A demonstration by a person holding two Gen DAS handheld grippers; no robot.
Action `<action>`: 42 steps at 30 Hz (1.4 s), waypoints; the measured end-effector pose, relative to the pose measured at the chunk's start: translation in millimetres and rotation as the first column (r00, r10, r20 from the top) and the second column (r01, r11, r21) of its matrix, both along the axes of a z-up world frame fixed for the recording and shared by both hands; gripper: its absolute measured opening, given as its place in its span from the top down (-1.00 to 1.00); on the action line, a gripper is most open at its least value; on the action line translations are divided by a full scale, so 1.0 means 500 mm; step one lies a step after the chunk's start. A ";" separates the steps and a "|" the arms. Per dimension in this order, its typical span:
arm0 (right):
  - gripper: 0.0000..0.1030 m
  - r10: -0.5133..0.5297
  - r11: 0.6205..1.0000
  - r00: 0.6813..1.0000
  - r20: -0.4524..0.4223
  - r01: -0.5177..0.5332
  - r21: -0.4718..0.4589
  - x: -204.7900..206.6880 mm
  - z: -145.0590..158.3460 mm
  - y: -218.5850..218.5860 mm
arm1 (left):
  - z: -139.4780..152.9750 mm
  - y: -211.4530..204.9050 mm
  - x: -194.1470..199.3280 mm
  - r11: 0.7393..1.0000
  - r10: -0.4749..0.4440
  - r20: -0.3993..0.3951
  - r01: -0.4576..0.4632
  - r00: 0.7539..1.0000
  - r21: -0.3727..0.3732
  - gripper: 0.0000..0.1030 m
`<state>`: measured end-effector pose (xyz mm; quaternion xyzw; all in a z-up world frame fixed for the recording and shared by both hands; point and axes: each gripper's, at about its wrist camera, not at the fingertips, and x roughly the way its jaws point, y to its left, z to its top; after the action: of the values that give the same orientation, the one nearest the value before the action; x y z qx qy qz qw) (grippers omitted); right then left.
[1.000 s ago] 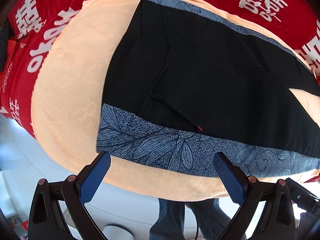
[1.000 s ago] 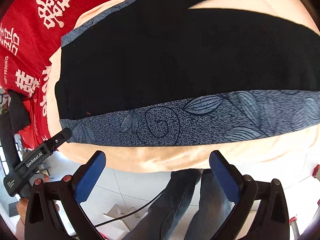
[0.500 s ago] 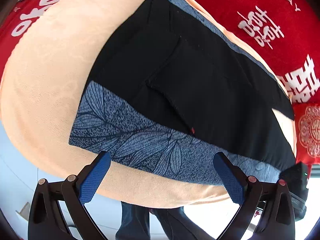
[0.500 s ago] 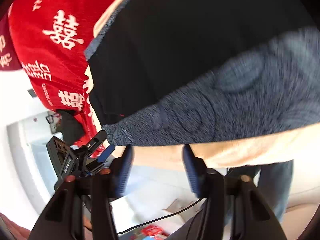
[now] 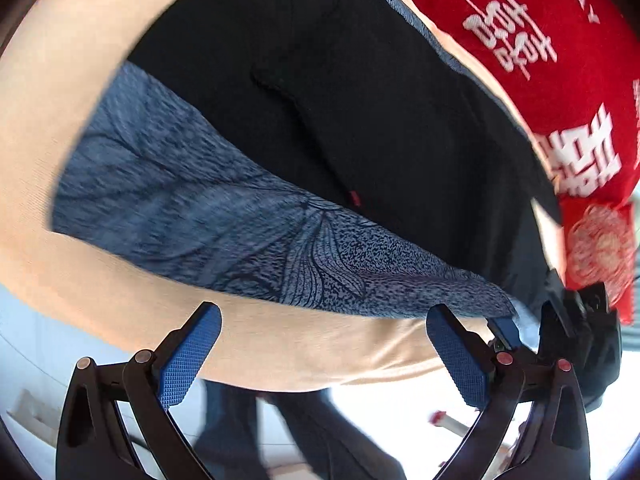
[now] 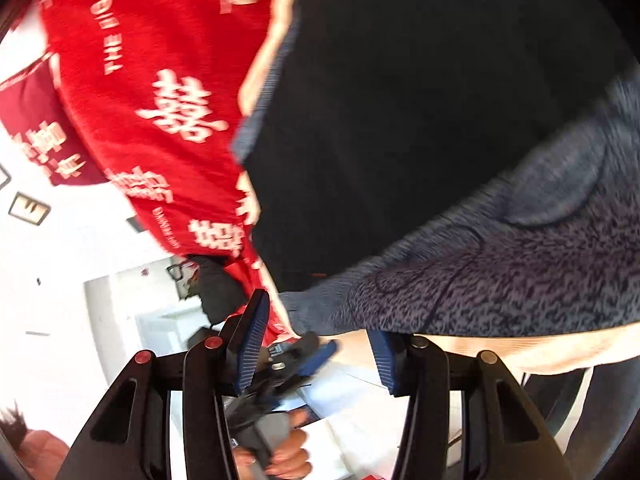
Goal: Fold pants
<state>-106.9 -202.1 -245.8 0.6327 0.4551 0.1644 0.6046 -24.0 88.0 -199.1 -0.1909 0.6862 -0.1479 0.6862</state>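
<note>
Left gripper (image 5: pixel 324 354): jaws wide apart, nothing between them, hanging just short of the patterned grey-blue side stripe (image 5: pixel 248 232) of the pants (image 5: pixel 360 120). Right gripper (image 6: pixel 316 354): jaws half apart; no cloth can be seen between the pads, and the stripe's edge (image 6: pixel 500 280) lies just above them.

The pants lie flat ahead of both grippers on a peach towel (image 5: pixel 280 344) spread over the tabletop.

Risks, as judged:
- Either gripper may pinch the towel along with the pants, since the stripe's edge sits right at the towel's rim, so the towel would lift with the fold.
- The grippers stand close to each other at the near edge; they may collide.
- An uneven hold would skew the fold.

Writing: beyond the pants, a red cloth (image 6: pixel 160 92) bears white double-happiness characters and "THE BIGDAY". A small red tag (image 5: pixel 354 197) on the pants is unreadable.
</note>
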 end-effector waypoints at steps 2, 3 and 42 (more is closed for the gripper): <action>-0.03 0.014 1.000 0.999 0.037 -0.014 0.002 0.011 0.028 -0.005 | -0.005 -0.006 0.014 0.998 0.053 -0.012 -0.053 0.999 -0.046 -1.00; -0.03 0.017 1.000 0.999 0.045 -0.017 0.006 0.015 0.036 -0.006 | -0.006 -0.005 0.021 0.996 0.073 -0.012 -0.074 0.997 -0.057 -1.00; 0.84 0.140 0.934 0.987 0.074 -0.107 -0.341 0.222 0.233 -0.284 | 0.237 -0.062 0.305 0.996 0.016 0.366 -0.045 0.931 0.073 0.65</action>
<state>4.0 -343.9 -129.5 0.4817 0.4855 0.1527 0.7134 128.5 56.8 -80.8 -0.1431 0.5492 -0.1425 0.8109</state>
